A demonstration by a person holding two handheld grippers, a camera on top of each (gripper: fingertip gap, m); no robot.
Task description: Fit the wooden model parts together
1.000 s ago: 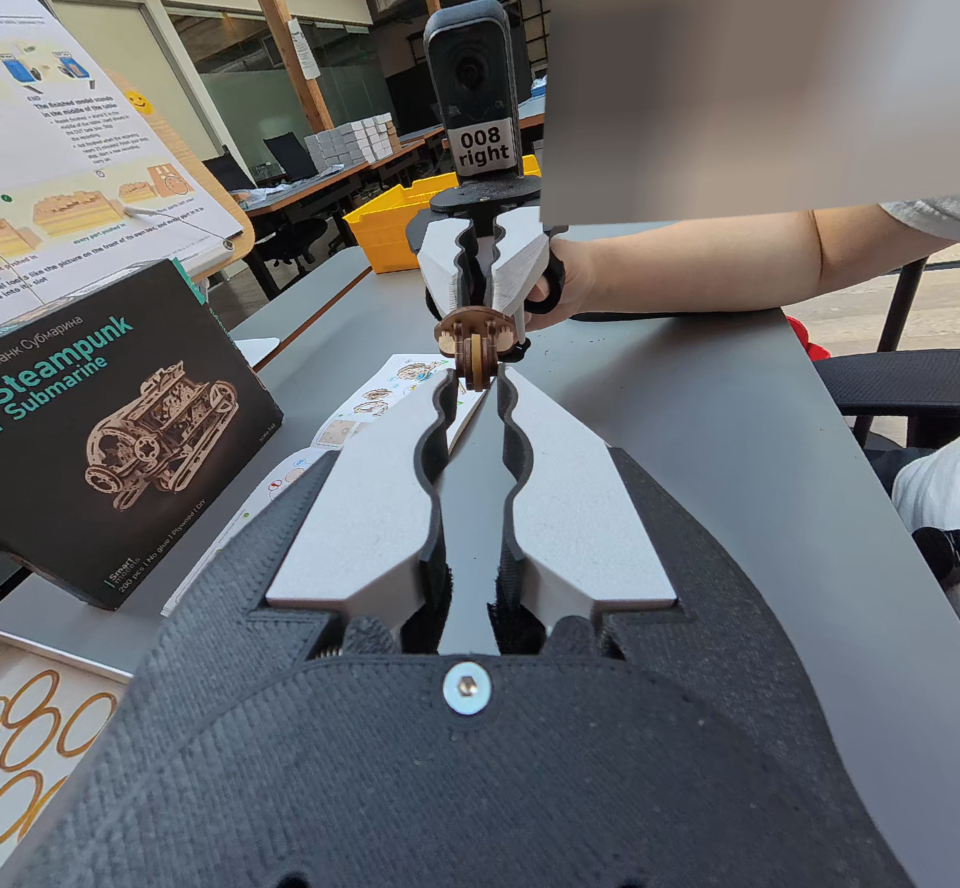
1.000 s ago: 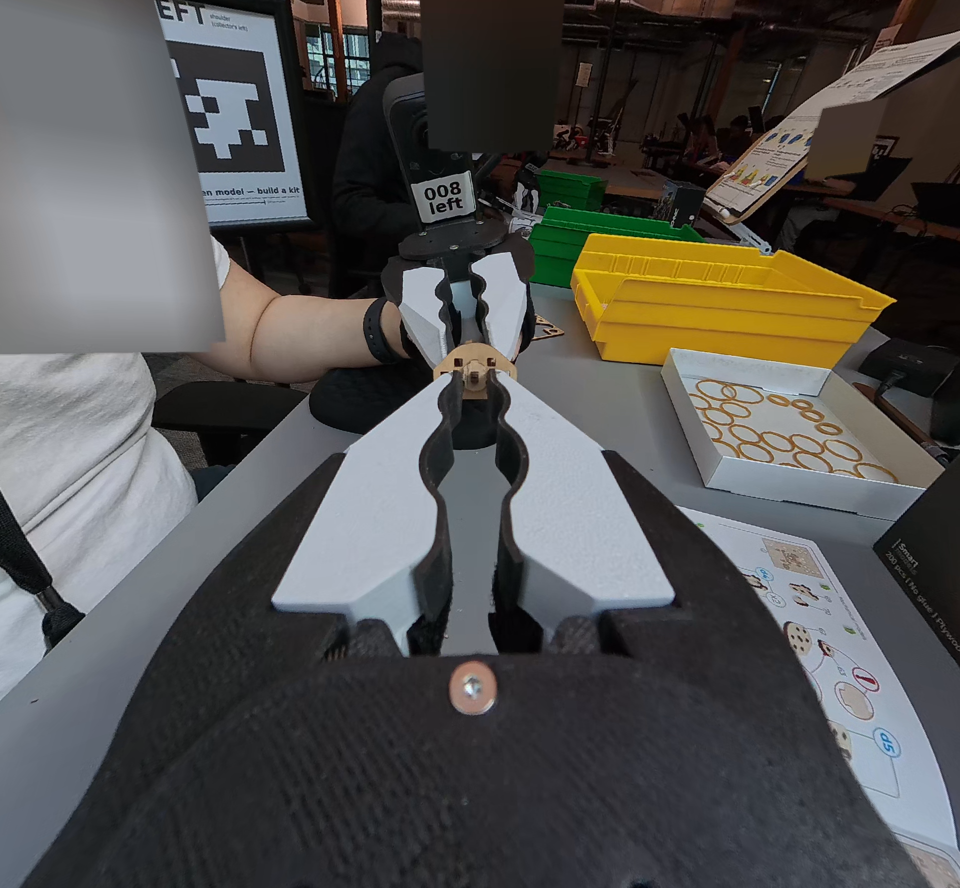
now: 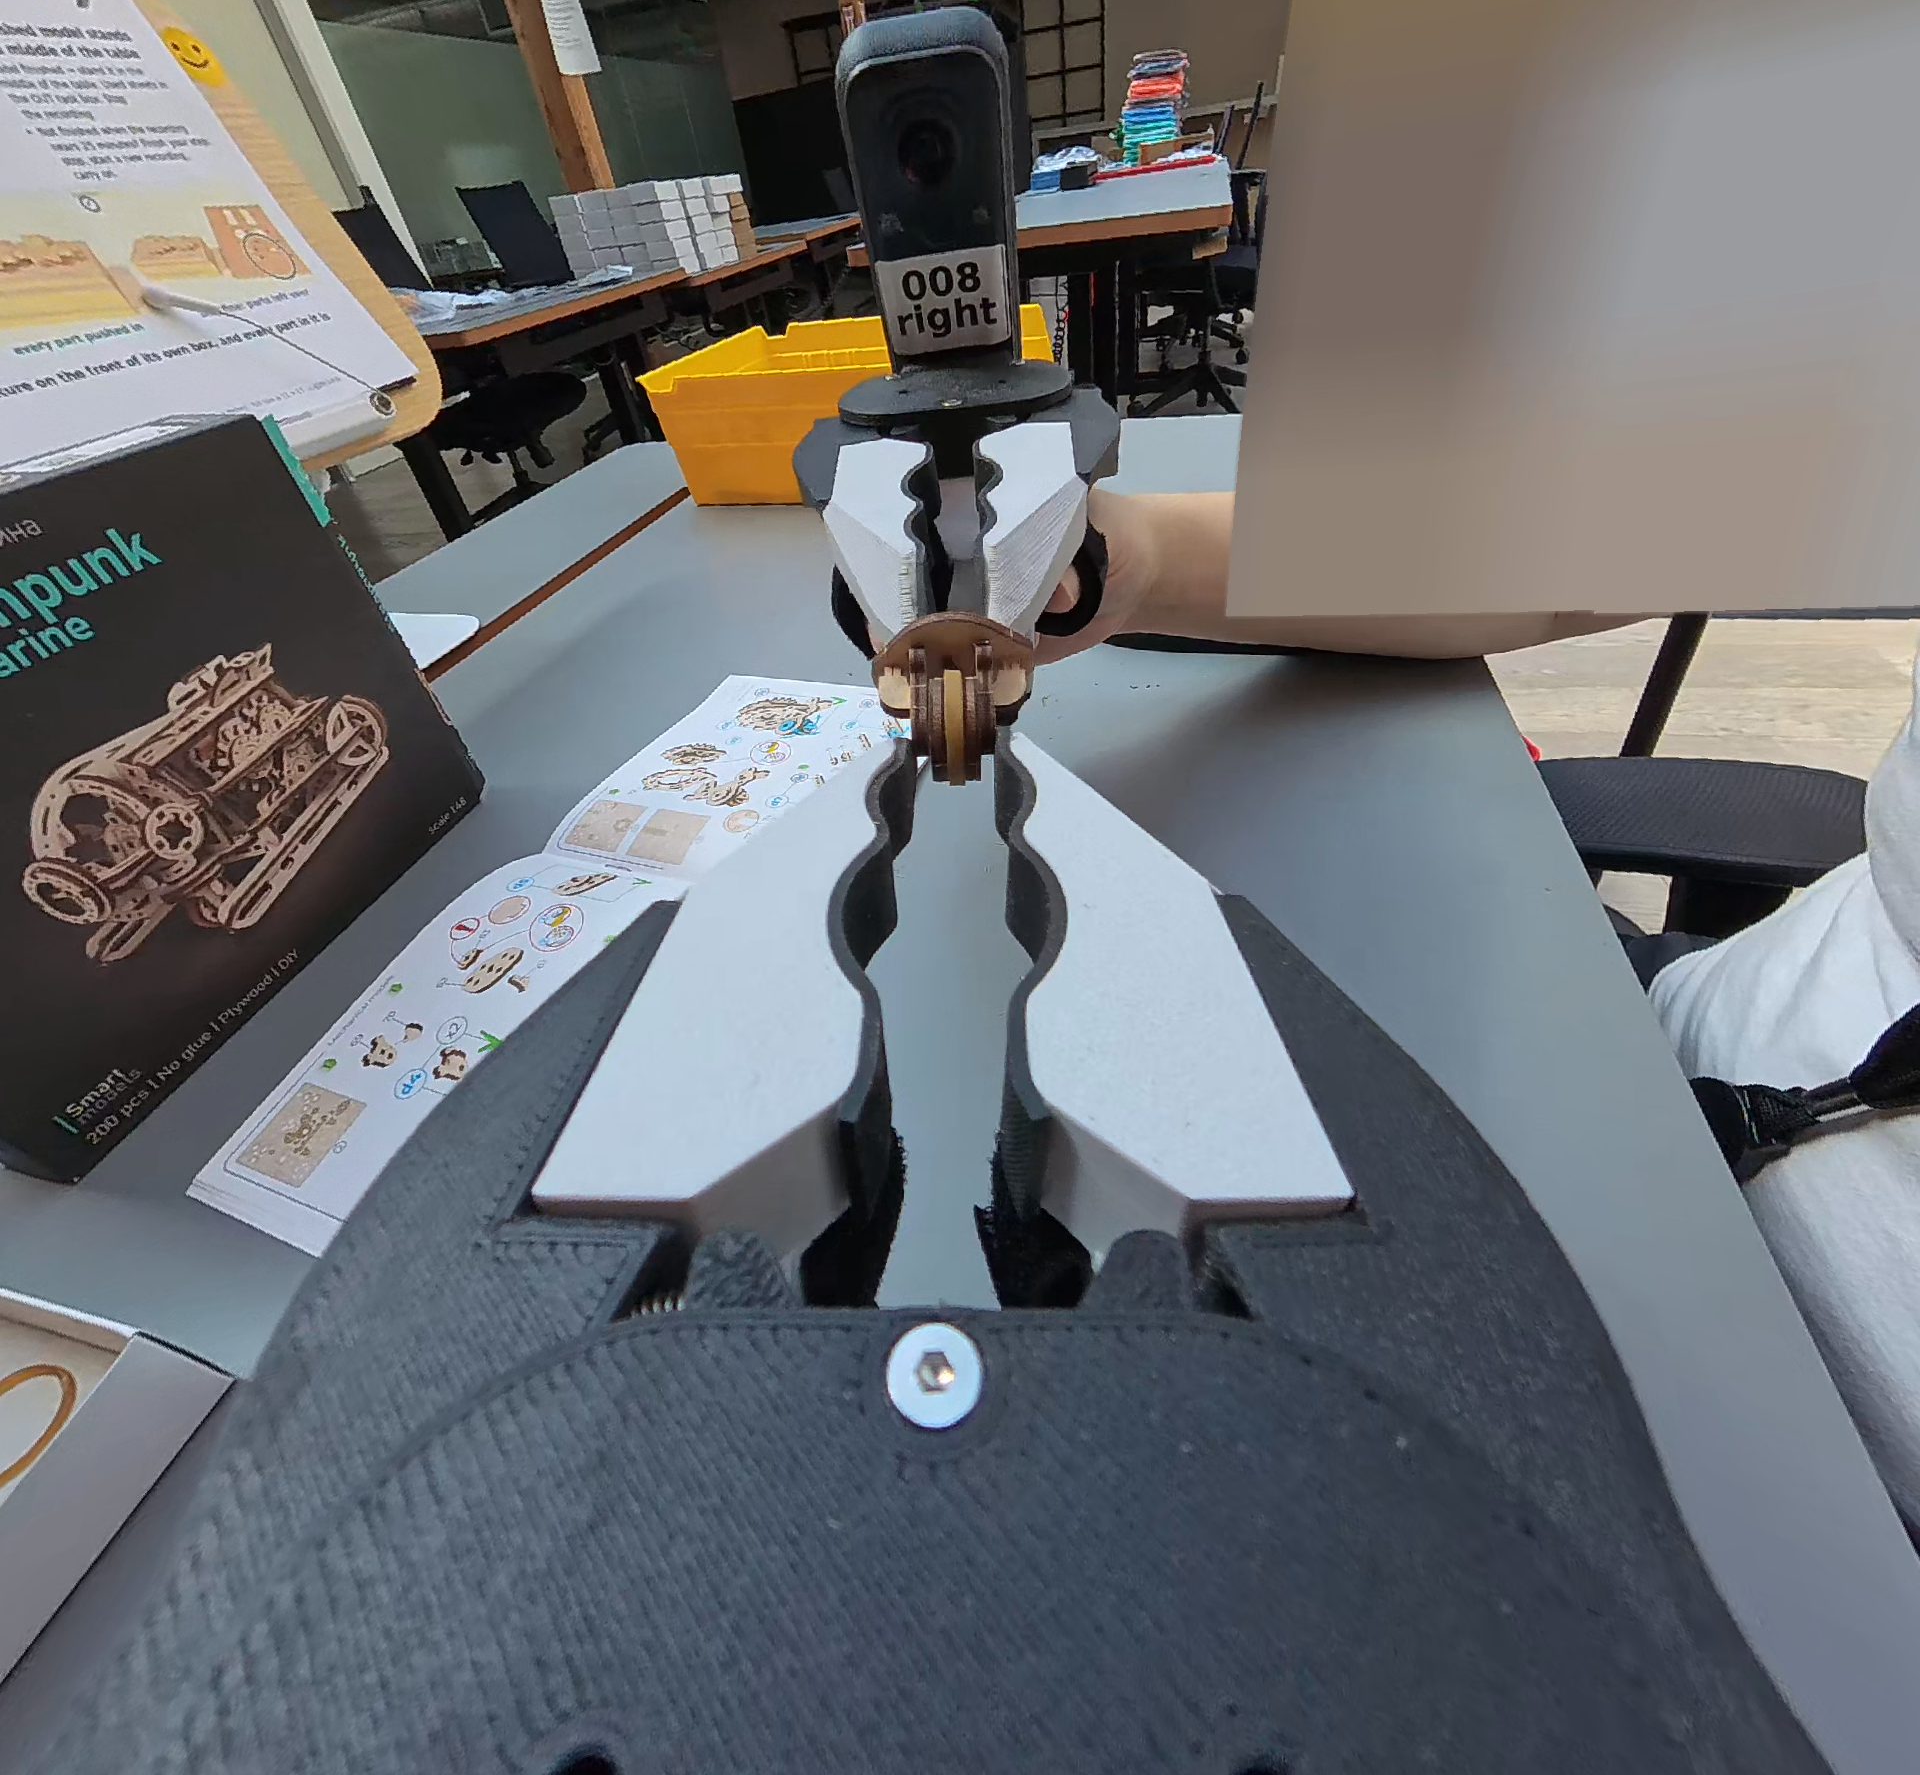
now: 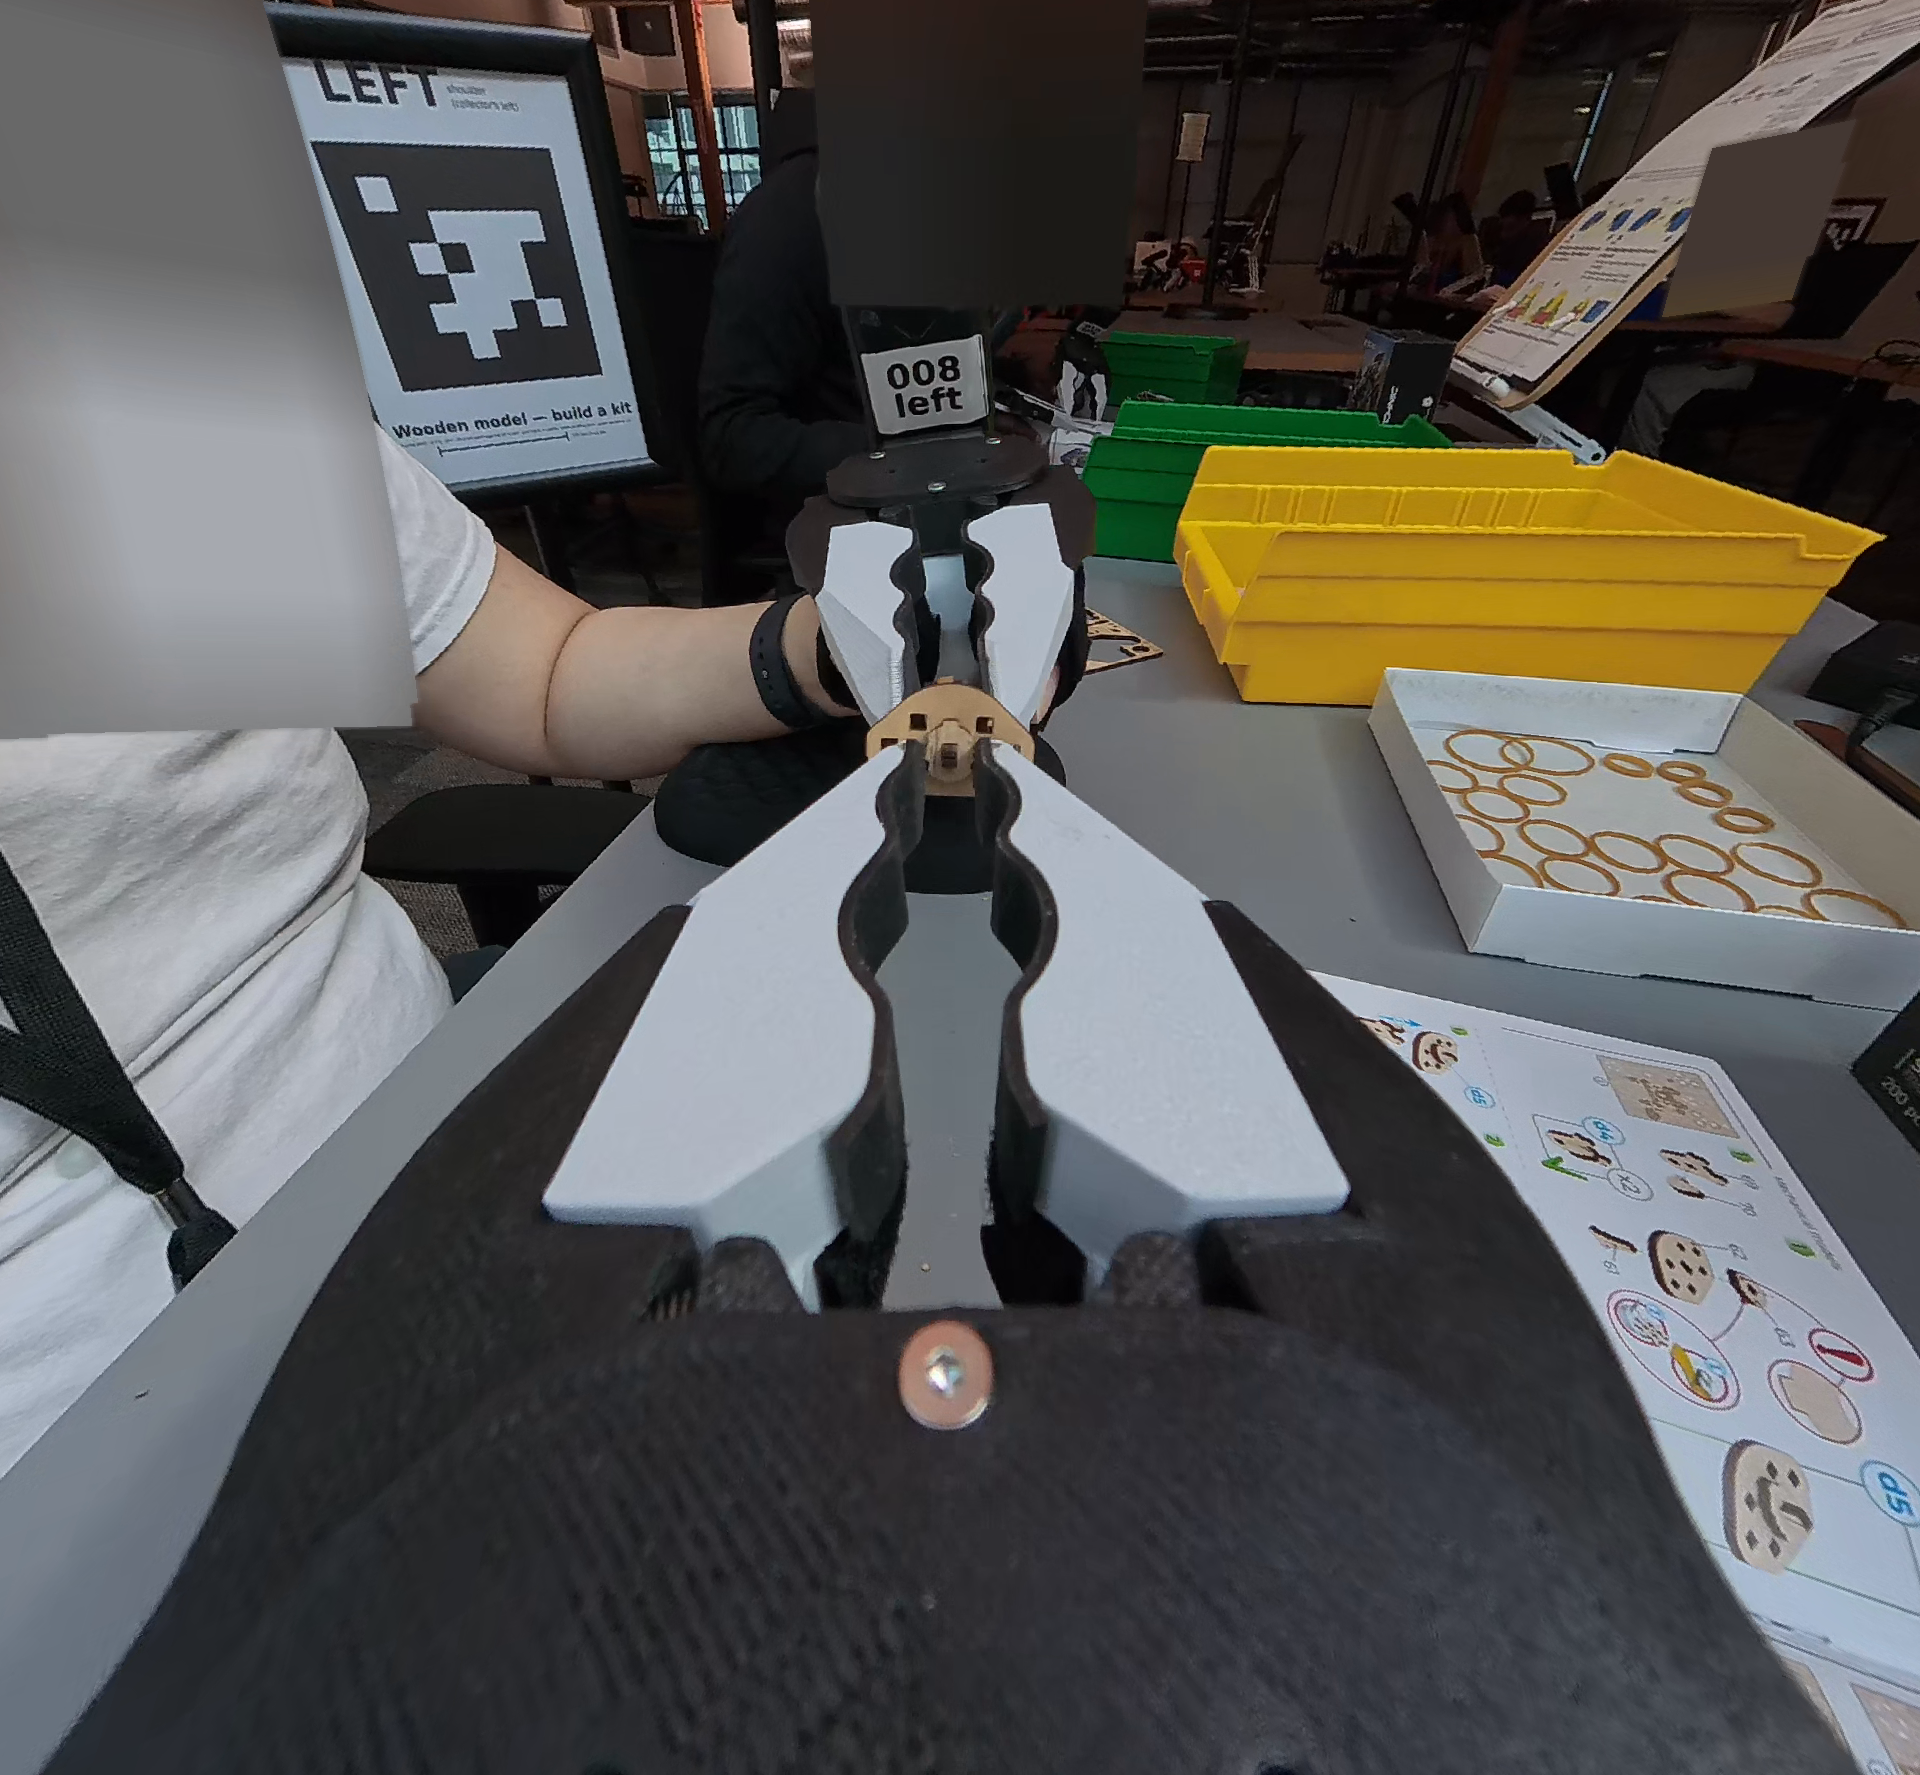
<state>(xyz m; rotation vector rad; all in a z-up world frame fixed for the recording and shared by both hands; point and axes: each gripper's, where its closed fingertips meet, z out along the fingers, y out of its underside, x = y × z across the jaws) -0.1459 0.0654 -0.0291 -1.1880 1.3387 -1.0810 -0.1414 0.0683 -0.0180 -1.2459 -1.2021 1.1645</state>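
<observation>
A small wooden assembly (image 3: 951, 686) hangs above the grey table (image 3: 1299, 894) between my two grippers, which face each other tip to tip. It is an arch-shaped plate with a stack of discs on an axle. In the left wrist view my left gripper (image 3: 951, 761) is shut on the disc stack, and the right gripper (image 3: 951, 619) grips the plate from the far side. In the right wrist view my right gripper (image 4: 945, 761) is shut on the assembly's (image 4: 945, 733) small hub, with the left gripper (image 4: 940, 676) behind the plate.
A black kit box (image 3: 187, 790) stands at the left beside an unfolded instruction sheet (image 3: 582, 946), which also shows in the right wrist view (image 4: 1683, 1310). A white tray of wooden rings (image 4: 1662, 925), a yellow bin (image 4: 1507, 582), green bins (image 4: 1174, 458) and a cut wood sheet (image 4: 1117, 647) lie beyond. A person's torso sits at the table edge. The grippers are tip to tip, or close to it.
Both grippers stay shut on the assembly. The right gripper has straightened from a tilt, and the assembly has turned with it so the arch plate now faces the left camera.
</observation>
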